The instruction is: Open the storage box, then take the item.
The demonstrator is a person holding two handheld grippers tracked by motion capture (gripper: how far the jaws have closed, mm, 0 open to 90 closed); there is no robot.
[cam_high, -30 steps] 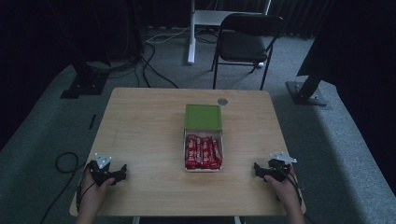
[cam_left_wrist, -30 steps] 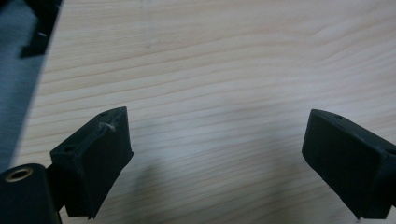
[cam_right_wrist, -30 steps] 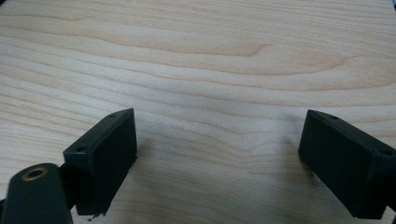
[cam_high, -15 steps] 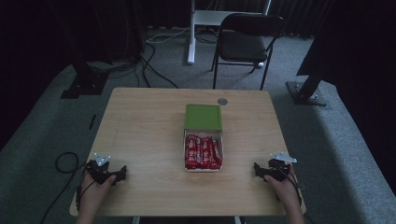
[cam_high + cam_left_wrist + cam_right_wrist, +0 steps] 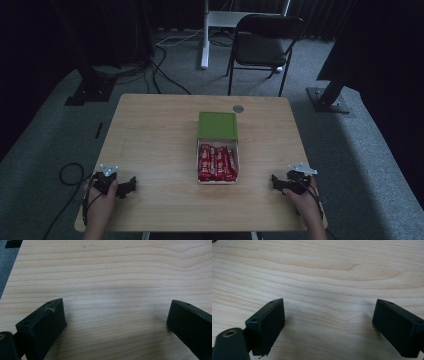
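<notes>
On the wooden table, near its front left corner, rests my left gripper, held by a hand. Its jaws have just been opening and now stand wide apart, and the left gripper has nothing but bare wood between them. At the front right corner, another hand holds my right gripper. Seen up close, the right gripper is open too, over bare wood. Between the two, mid-table, lies a small white box filled with several red packets. A green lid sits at its far end.
A small grey round disc lies near the table's far edge. A black folding chair and stand bases are on the carpet behind the table. Cables trail on the floor at the left.
</notes>
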